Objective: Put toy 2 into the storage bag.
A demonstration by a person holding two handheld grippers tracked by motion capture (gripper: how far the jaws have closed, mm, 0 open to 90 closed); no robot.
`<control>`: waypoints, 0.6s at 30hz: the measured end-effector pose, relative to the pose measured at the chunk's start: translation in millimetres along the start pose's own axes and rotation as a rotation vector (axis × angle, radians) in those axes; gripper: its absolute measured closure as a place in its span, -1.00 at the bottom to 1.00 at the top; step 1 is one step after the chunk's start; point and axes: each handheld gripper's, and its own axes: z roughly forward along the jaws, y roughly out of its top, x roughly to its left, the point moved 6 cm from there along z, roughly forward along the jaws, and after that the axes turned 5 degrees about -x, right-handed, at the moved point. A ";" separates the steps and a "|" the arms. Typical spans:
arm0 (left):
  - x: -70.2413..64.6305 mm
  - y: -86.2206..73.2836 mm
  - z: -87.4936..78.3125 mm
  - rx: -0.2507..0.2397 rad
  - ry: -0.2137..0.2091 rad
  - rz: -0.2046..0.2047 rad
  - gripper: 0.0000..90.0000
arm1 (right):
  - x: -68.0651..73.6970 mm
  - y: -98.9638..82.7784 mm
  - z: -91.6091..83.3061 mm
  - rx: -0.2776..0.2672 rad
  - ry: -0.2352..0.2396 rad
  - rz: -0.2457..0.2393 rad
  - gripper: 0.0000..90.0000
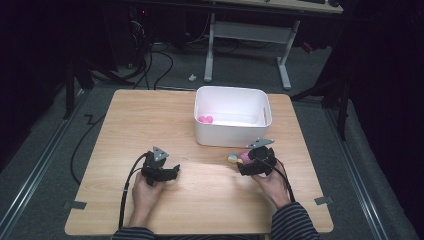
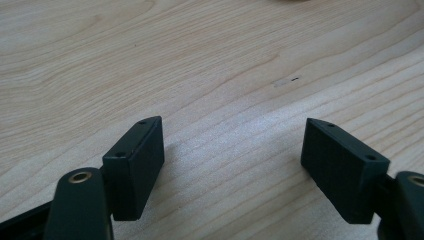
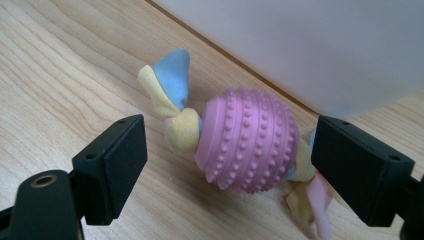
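A pink knobbly ball toy (image 3: 247,140) with pastel cloth knots at both ends lies on the wooden table (image 1: 125,130), just in front of the white bin (image 1: 232,134). My right gripper (image 3: 230,145) straddles the toy, jaws wide. The left pad stands clear of the cloth, and the right pad sits close by the far knot. In the high view the toy (image 1: 241,157) peeks out beside the right gripper (image 1: 246,164). My left gripper (image 1: 172,172) rests low over bare wood at the table's left, and its open jaws (image 2: 232,140) hold nothing.
The white bin's wall (image 3: 310,45) rises right behind the toy. A small pink object (image 1: 205,119) lies inside the bin at its left. Beyond the table are cables and a desk frame (image 1: 247,35) on the floor.
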 end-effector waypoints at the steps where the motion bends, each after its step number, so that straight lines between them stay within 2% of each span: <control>1: 0.0 0.0 0.0 0.000 0.000 0.000 -0.43 | 0.0 0.0 0.0 0.000 0.000 0.000 -0.68; 8: -0.2 0.0 -0.1 0.000 -0.003 0.002 -0.42 | 0.1 -1.6 11.6 0.016 0.019 0.003 -0.68; 16: -0.2 0.0 -0.1 0.000 -0.003 0.001 -0.42 | -2.3 -3.3 17.4 0.029 -0.006 -0.014 -0.62; 18: -0.2 0.0 -0.1 0.000 -0.003 0.001 -0.42 | -2.2 -4.0 18.1 0.033 -0.020 -0.032 -0.58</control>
